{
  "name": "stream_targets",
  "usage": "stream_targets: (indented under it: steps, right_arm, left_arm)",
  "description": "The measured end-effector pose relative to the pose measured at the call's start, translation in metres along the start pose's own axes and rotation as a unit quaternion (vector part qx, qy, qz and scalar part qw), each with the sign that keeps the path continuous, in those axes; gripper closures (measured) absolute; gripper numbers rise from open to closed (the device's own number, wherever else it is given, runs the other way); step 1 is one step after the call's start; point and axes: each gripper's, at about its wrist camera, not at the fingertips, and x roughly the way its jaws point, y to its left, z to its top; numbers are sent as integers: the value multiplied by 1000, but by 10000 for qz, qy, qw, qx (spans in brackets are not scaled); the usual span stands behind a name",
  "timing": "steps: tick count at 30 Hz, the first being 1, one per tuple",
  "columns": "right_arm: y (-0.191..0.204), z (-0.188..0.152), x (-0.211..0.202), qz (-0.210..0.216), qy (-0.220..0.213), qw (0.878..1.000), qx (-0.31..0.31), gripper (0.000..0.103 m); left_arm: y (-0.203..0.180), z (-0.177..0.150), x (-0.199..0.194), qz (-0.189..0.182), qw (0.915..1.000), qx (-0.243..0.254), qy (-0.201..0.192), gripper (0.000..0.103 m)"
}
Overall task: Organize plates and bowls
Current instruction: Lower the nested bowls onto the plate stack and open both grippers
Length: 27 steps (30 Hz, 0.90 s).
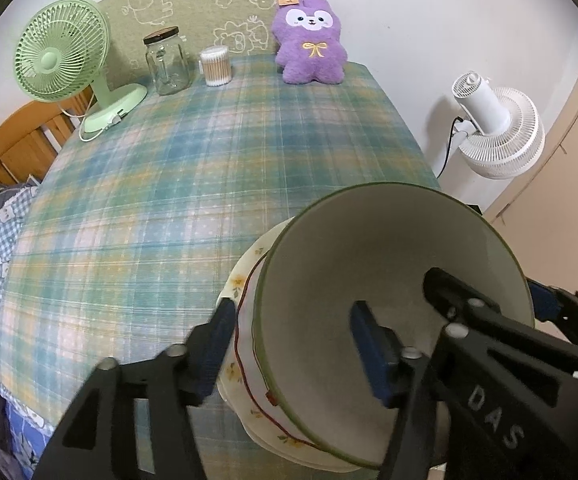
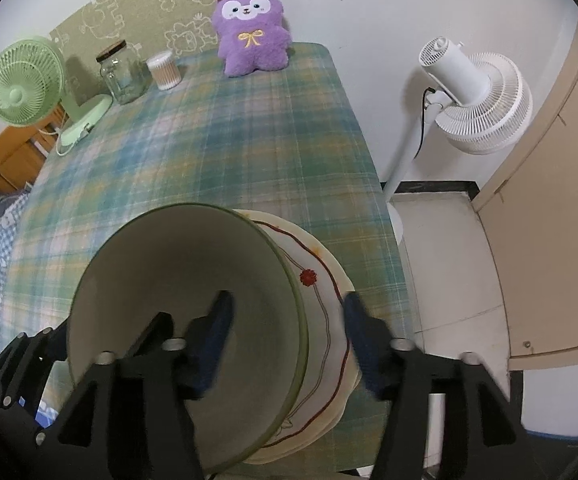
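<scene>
A cream bowl with a green rim [image 1: 369, 248] [image 2: 177, 264] sits on a stack of cream plates with a red wavy line [image 1: 243, 284] [image 2: 323, 308], near the right edge of the plaid-covered table [image 1: 169, 184]. My left gripper [image 1: 293, 348] is open and straddles the left side of the stack: one finger is outside the plates, the other inside the bowl, and neither pad presses. My right gripper [image 2: 289, 336] is open and straddles the right side the same way. It also shows in the left wrist view as the right gripper [image 1: 493, 300].
At the table's far end stand a green desk fan [image 1: 61, 56], a glass jar [image 1: 167, 62], a tub of cotton swabs [image 1: 217, 66] and a purple plush toy [image 1: 309, 40]. A white pedestal fan [image 2: 473, 96] stands right of the table. Bedding lies to the left.
</scene>
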Motion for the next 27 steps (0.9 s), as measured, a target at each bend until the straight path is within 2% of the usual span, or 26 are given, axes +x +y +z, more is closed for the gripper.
stream_targets:
  steps: [4,15,23,27]
  right_arm:
    - [3,-2,-8,33,-86,9999,-101,34]
    - [5,-4,-36,63,-321,9994,-89,30]
    - [19,-1,-69,71,-747,9971,-138,30]
    - [32,0,-82,-57,-931,9956,-90,30]
  left_arm:
    - [-5,1,-6,91,9999,86,-62,32]
    - [-7,1,-33,212,9993,93,-280,27]
    - [8,6,-65,262,9961,102,-836,22]
    - [24,7,-80,190,9938,114,-1091,21]
